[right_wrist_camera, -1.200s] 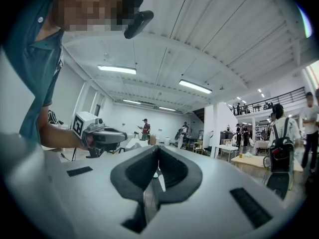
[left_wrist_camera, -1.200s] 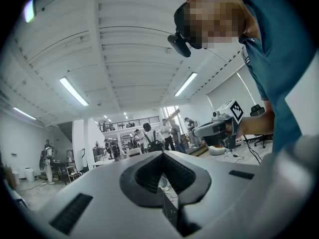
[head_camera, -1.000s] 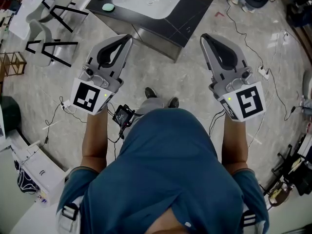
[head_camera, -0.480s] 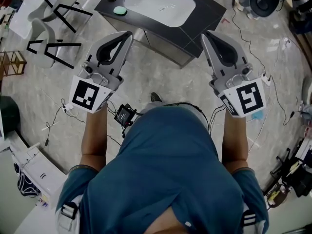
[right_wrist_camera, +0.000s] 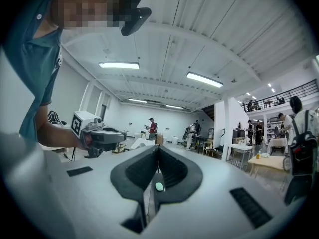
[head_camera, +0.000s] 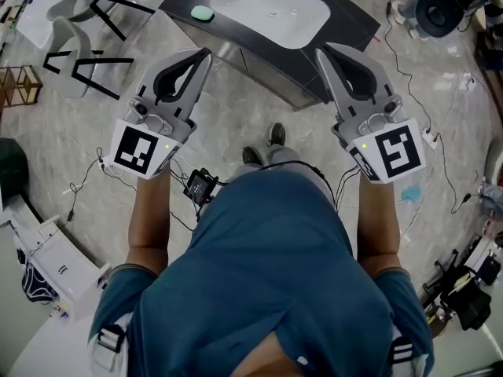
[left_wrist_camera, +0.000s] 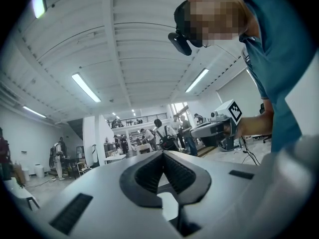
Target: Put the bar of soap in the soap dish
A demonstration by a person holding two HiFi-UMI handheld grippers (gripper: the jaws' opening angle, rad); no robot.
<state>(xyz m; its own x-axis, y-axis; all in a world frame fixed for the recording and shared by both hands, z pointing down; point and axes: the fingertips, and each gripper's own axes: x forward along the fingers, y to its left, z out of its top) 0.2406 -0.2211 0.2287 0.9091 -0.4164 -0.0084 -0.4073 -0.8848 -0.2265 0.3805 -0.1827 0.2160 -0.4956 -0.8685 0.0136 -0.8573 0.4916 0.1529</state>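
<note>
Counter point(head_camera: 350, 30) closer, soap point(head_camera: 202, 12) near its left edge

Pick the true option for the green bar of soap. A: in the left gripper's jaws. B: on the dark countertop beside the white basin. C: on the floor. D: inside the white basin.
B: the green bar of soap lies on the dark countertop, just outside the rim of the white basin.
</note>
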